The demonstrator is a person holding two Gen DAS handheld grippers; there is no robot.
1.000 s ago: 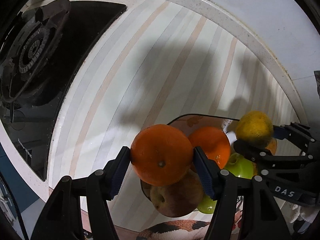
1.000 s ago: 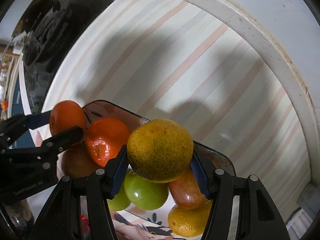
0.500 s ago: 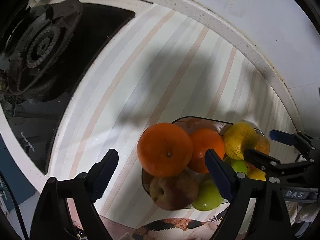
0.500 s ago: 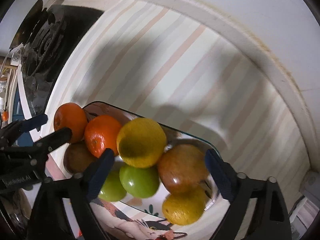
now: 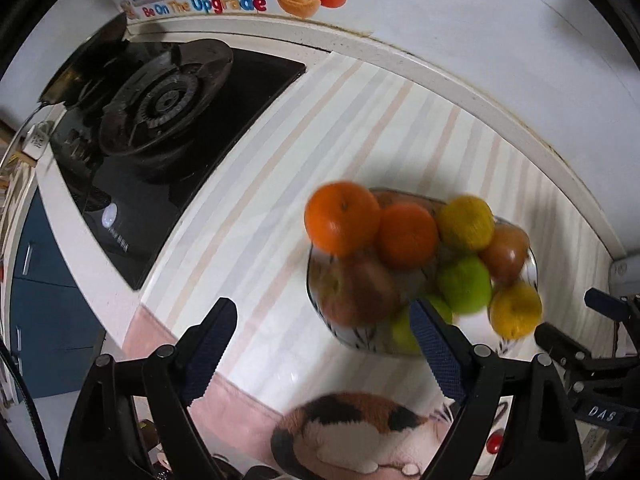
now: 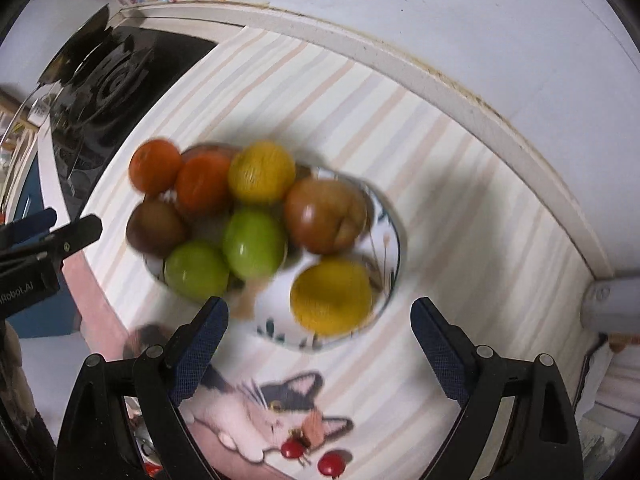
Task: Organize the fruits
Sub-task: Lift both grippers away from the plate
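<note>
In the left wrist view, the left gripper [image 5: 320, 344] is seen at the bottom of the frame with its jaws spread wide and nothing held between them. A bowl [image 5: 352, 336] heaped with fruit is seen right of centre on the striped surface [image 5: 280, 152]. An orange [image 5: 342, 218] is perched at the pile's upper left, touching a second orange [image 5: 407, 236]; a yellow citrus [image 5: 466, 222], a green apple [image 5: 464, 284] and a reddish apple [image 5: 356, 288] are blurred by motion. A black stove [image 5: 160, 120] is seen at upper left, and part of the right gripper [image 5: 600, 344] at the right edge.

In the right wrist view, the right gripper [image 6: 320, 344] is shown at the bottom of the frame, jaws likewise wide and empty. The bowl [image 6: 392, 248] is seen in the middle of the frame, just above the jaws, with eight pieces of fruit [image 6: 256, 240] piled in it. A cat picture [image 6: 276, 404] is printed on the mat at lower centre, and the left gripper [image 6: 52, 232] is visible at the left edge.
</note>
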